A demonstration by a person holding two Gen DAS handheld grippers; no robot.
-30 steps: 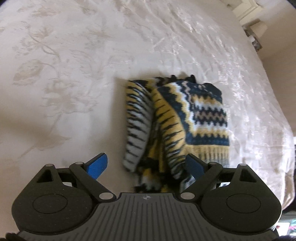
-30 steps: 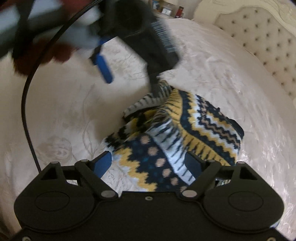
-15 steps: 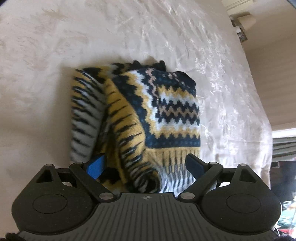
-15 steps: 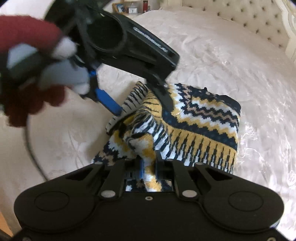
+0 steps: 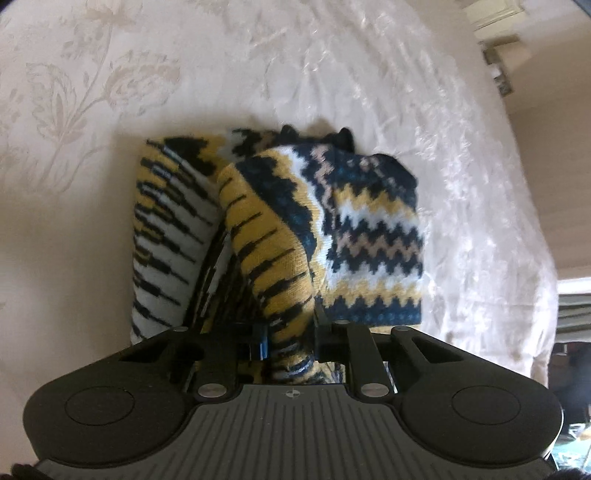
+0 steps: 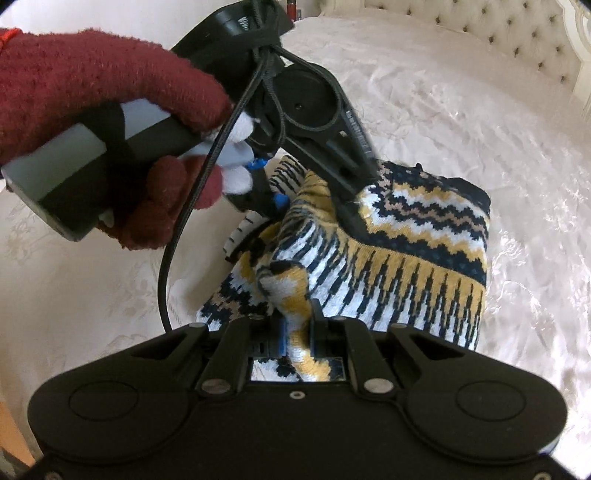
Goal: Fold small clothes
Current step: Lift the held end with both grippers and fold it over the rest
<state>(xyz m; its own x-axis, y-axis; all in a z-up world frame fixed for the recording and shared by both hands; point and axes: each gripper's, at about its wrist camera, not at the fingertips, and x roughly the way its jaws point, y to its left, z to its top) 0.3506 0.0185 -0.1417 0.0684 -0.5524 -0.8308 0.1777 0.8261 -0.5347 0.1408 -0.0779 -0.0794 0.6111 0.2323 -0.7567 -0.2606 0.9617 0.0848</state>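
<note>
Left wrist view: the cream floral bedspread (image 5: 92, 92) fills the left and upper field. At centre lies the knitted sweater (image 5: 369, 229), patterned in navy, yellow, white and tan zigzags, partly folded into a compact bundle on the bedspread. The left gripper (image 5: 290, 338) has its fingers drawn in on a raised fold of the sweater's yellow-and-black striped part; the fabric passes between them and into the body of the tool. At far right the bedspread drops away at the bed edge, with pale furniture (image 5: 495, 22) beyond.

Right wrist view: at left, a gloved hand (image 6: 110, 122) in dark red knit grips the handle of the left gripper (image 6: 277, 199), whose black cable (image 6: 177, 236) loops down toward the bedspread (image 6: 92, 288). That gripper's tips appear to sit on the sweater (image 6: 406, 258), though one fingertip is hidden by fabric. At centre bottom, the right gripper (image 6: 297, 334) pinches a white-and-yellow fold of the sweater between nearly closed fingers. At upper right stands a tufted headboard (image 6: 509, 40).
</note>
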